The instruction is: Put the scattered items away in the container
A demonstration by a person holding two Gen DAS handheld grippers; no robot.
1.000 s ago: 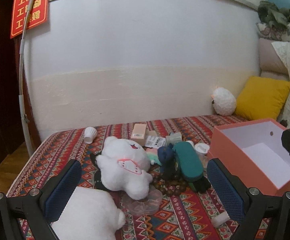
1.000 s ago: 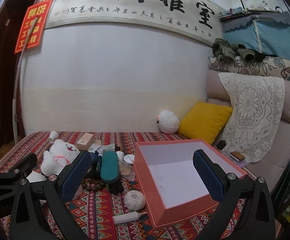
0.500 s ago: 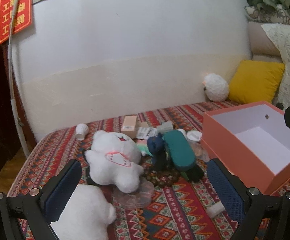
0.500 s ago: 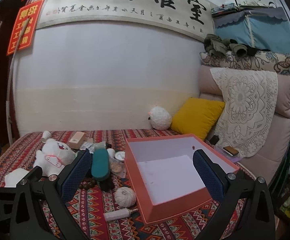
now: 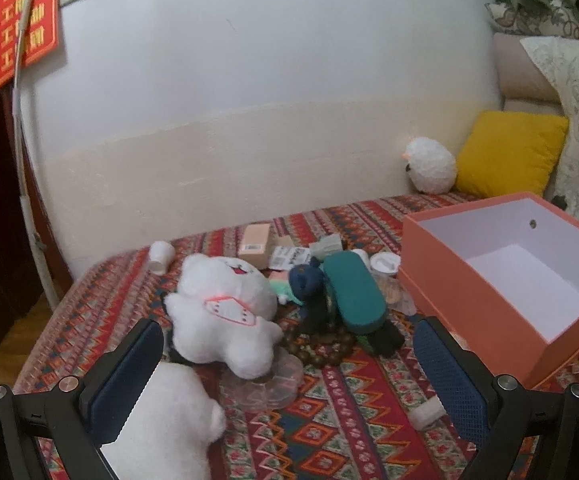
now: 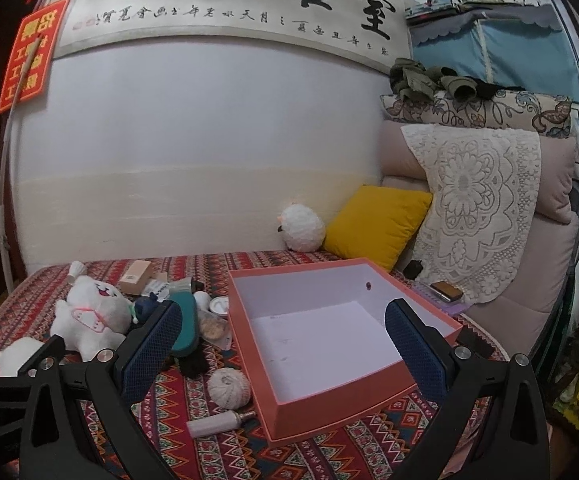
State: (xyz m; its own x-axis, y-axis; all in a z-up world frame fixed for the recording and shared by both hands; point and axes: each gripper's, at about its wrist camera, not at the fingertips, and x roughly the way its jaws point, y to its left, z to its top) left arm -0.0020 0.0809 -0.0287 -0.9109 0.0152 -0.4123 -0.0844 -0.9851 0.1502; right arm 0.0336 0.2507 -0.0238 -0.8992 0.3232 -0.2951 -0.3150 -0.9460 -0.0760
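Left gripper (image 5: 285, 364): fingers spread wide, nothing between them, held above the patterned bedspread (image 5: 329, 432). Right gripper (image 6: 285, 344): likewise spread and empty, over the orange box (image 6: 329, 396). The box sits open on the bedspread's right side, nothing inside. Scattered items lie in a cluster just left of it: white bear (image 5: 225, 308), green case (image 5: 353, 292), bead bracelet (image 5: 321, 350), ball of string (image 6: 229, 388), small tube (image 6: 217, 422)

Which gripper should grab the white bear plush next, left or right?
Probably left. The left gripper, open and empty, looks straight at the white bear plush. The right gripper, also open, faces the orange box.
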